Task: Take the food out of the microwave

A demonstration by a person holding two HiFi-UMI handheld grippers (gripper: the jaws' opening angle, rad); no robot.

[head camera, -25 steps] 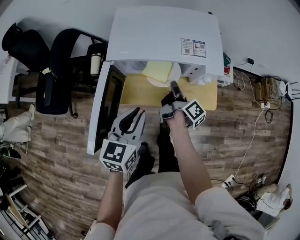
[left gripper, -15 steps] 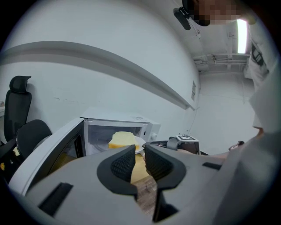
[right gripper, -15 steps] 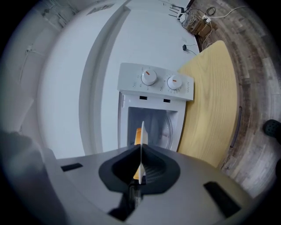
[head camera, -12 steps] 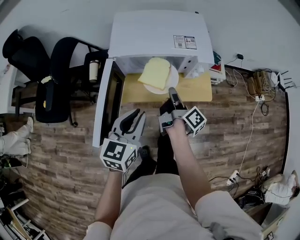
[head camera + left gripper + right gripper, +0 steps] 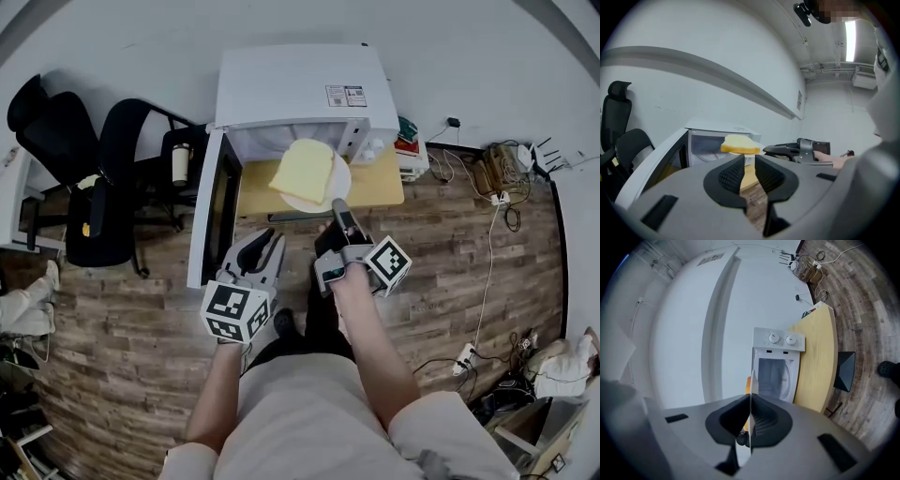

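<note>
One plate (image 5: pixel 339 185) carrying one slice of bread (image 5: pixel 302 171) is in the air just outside the single microwave (image 5: pixel 295 89), over the wooden worktop (image 5: pixel 380 186). The right claw (image 5: pixel 337 206) is clenched on the plate's rim (edge-on between its jaws in the right gripper view). The left claw (image 5: pixel 267 240) grasps nothing, its jaws slightly apart, near the open door (image 5: pixel 212 211). Two black chairs (image 5: pixel 122 131) stand at the left.

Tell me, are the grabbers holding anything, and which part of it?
The right gripper is shut on the near rim of the white plate, with a bread slice lying on it. The left gripper holds nothing.
</note>
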